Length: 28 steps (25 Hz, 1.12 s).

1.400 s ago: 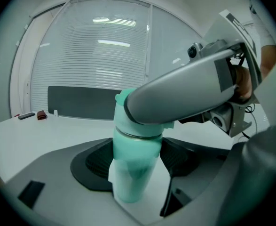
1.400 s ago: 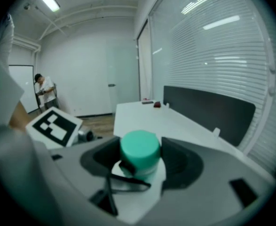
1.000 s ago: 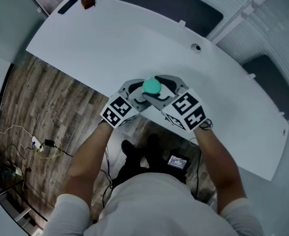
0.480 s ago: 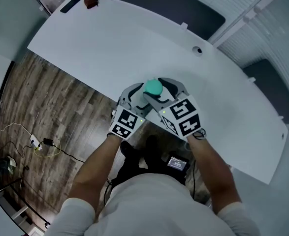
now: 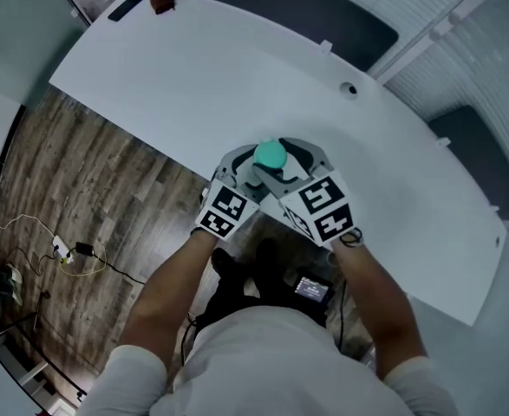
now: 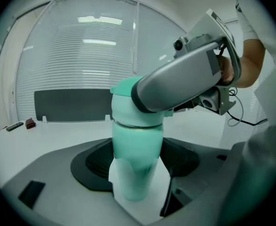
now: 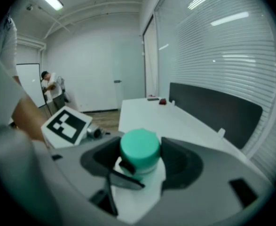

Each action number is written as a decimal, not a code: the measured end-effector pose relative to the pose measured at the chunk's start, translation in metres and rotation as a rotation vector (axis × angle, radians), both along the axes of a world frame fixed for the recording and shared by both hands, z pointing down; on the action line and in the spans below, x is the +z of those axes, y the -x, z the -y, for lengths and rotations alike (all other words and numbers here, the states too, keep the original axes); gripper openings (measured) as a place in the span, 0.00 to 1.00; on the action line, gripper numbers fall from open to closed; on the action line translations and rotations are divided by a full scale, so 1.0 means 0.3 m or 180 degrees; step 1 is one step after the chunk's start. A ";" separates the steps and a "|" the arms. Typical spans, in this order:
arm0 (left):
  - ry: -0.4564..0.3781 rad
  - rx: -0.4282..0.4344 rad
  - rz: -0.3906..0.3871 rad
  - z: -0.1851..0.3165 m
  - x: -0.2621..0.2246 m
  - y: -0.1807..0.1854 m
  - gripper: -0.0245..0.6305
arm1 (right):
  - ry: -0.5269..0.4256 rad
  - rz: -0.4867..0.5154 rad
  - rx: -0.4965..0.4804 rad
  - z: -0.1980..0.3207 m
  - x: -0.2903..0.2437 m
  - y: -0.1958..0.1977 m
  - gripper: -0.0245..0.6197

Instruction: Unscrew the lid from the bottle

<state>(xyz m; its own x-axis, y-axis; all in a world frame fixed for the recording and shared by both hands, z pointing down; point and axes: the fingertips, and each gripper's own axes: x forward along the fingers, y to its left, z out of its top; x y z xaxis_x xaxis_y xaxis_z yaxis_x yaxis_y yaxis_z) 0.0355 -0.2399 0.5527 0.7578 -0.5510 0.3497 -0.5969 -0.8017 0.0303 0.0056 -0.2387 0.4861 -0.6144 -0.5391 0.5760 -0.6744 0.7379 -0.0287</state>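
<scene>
The left gripper point(image 6: 138, 166) is clamped on a mint-green, smooth-sided bottle point(image 6: 138, 140). Its two dark ribbed pads press the bottle's body from either side, below the neck. The bottle stands upright between them, and its lower part looks paler than its upper part. The right gripper point(image 7: 140, 157) pinches the teal round lid point(image 7: 139, 147) that sits on top of the bottle, one dark pad against each side of the lid. In the left gripper view the right gripper point(image 6: 180, 79) reaches in from the upper right as a grey arm. It covers most of the lid point(image 6: 123, 91).

From the head view the two grippers meet nose to nose. The left gripper point(image 5: 244, 170) and the right gripper point(image 5: 282, 168) have the lid point(image 5: 269, 153) showing between them from above. Their marker cubes point back toward the person. The bottle is held at the near edge of the white curved table point(image 5: 193, 68); whether its base rests on the tabletop cannot be told.

Far off, at the table's other end, lie a small red-brown block point(image 5: 158, 1) and a flat black bar point(image 5: 127, 7), near each other. A small round hole point(image 5: 349, 87) sits in the tabletop near its far edge. A dark panel point(image 6: 72, 105) stands behind the table in front of slatted blinds point(image 6: 81, 51). A wood-plank floor point(image 5: 89, 189) lies to the person's left.
</scene>
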 end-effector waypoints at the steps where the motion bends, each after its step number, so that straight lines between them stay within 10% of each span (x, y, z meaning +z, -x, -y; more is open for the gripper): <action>1: 0.0005 0.0090 0.0007 -0.004 0.000 -0.002 0.52 | 0.0022 -0.0012 -0.0072 -0.003 0.001 0.001 0.48; 10: 0.0141 0.1007 0.0232 -0.037 0.005 -0.010 0.52 | 0.0247 -0.0049 -0.0459 -0.018 0.003 0.007 0.48; 20: 0.0059 -0.0334 0.0076 -0.023 0.032 0.017 0.52 | 0.0008 0.0180 0.0472 0.006 -0.009 -0.012 0.48; 28: 0.0102 -0.0301 -0.0046 -0.007 0.016 0.017 0.52 | 0.0001 0.0144 0.0386 0.000 -0.007 -0.001 0.48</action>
